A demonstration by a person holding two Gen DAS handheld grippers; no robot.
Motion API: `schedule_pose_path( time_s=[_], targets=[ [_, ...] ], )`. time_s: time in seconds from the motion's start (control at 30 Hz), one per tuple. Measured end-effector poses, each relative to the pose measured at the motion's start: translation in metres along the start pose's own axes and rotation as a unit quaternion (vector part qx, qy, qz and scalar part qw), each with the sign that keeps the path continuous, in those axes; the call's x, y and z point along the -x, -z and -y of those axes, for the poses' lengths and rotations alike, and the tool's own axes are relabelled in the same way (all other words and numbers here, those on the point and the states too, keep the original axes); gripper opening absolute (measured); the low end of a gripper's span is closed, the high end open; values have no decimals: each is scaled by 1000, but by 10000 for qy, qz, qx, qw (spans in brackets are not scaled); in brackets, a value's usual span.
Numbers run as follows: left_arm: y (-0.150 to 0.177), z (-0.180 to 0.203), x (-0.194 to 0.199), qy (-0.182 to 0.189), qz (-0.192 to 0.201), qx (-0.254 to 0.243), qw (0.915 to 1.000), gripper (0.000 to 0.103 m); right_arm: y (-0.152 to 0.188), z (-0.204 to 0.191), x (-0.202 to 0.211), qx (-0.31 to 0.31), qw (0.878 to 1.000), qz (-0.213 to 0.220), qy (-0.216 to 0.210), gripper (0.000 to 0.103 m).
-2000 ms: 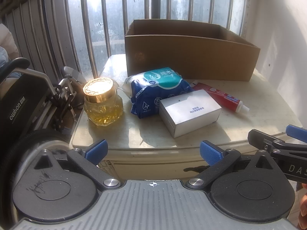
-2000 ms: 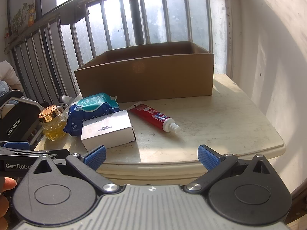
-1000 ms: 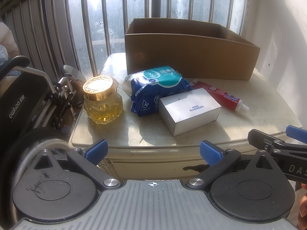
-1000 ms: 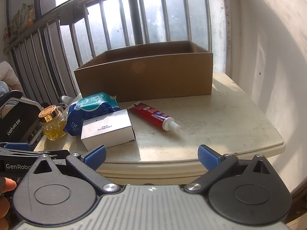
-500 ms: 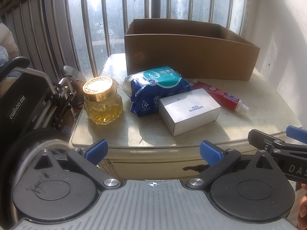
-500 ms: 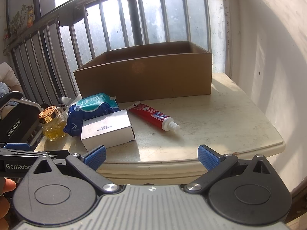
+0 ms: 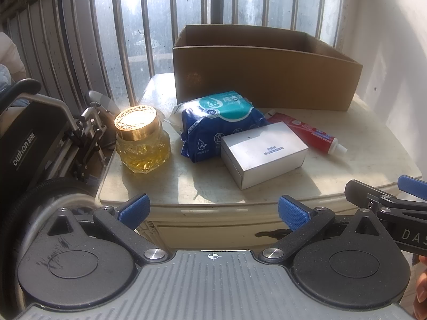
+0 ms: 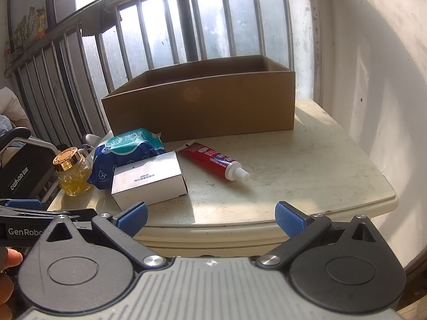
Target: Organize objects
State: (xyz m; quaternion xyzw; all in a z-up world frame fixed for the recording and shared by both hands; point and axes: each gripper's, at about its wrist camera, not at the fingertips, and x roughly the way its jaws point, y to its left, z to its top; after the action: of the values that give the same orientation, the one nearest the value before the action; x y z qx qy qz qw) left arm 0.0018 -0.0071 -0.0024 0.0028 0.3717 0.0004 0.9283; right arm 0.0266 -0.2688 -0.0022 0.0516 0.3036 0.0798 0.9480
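Four items: sitting loose on table [image 8: 307,165], none seen in cardboard box [image 8: 213,101] yet; box floor hidden from both views
Progress: looking like the very start, all four waiting to go in, judging from layout
Left gripper [image 7: 213,208]: spread wide, holding nothing, hovering off near table edge
Right gripper [image 8: 210,217]: spread wide too, empty, hovering beside the left one
Toothpaste tube [image 8: 213,161]: lying flat just in front of box, long axis running diagonal, white cap pointing toward near right, crimped end toward box
Silver carton [image 8: 149,181]: lying flat at near centre, long axis running roughly left-right, slightly skewed
Wipes pack [image 8: 125,154]: lying behind carton, touching it
Glass jar [image 7: 141,140]: standing upright at left edge, gold lid up, apart from wipes
Box: sitting at back by window bars, open top
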Motion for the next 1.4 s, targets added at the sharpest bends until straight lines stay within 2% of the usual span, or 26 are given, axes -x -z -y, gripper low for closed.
schedule_pose_path(
  time_s=[0.37, 0.5, 0.63, 0.77, 0.87, 1.03, 1.07, 1.17, 1.3, 1.4],
  targets=[
    [-2, 2, -10, 40, -58, -44, 10000, 103, 0, 5, -10, -71, 9999, -77, -7, 103],
    [-3, 1, -19, -58, -48, -104, 9999, 103, -2, 8, -19, -30, 9999, -118, 73, 103],
    [-3, -3, -30, -13, -71, -93, 9999, 103, -6, 8, -27, 220, 9994, -180, 205, 103],
    [-3, -10, -41, 36, -123, -62, 9999, 103, -19, 1, -32, 677, 9975, 2, 219, 103],
    [-5, -17, -46, 4, -105, 105, 9999, 103, -28, 0, -30, 935, 9953, 179, -159, 103],
    [-6, -28, -54, 300, 72, 190, 9993, 103, -42, 1, -35, 1119, 9901, 123, -843, 103],
    [-5, -28, -56, 367, 86, 158, 9992, 103, -44, 2, -38, 1095, 9879, 108, -1092, 103],
    [-1, -28, -59, 622, 204, 50, 9978, 103, -49, 5, -55, 796, 9840, -72, -1592, 103],
    [1, -33, -58, 1112, 480, 234, 9924, 103, -55, 10, -81, 276, 9743, -280, -2216, 103],
    [-4, -27, -64, 1135, 430, 125, 9925, 103, -56, 13, -99, -90, 9650, -472, -2578, 103]
  ],
)
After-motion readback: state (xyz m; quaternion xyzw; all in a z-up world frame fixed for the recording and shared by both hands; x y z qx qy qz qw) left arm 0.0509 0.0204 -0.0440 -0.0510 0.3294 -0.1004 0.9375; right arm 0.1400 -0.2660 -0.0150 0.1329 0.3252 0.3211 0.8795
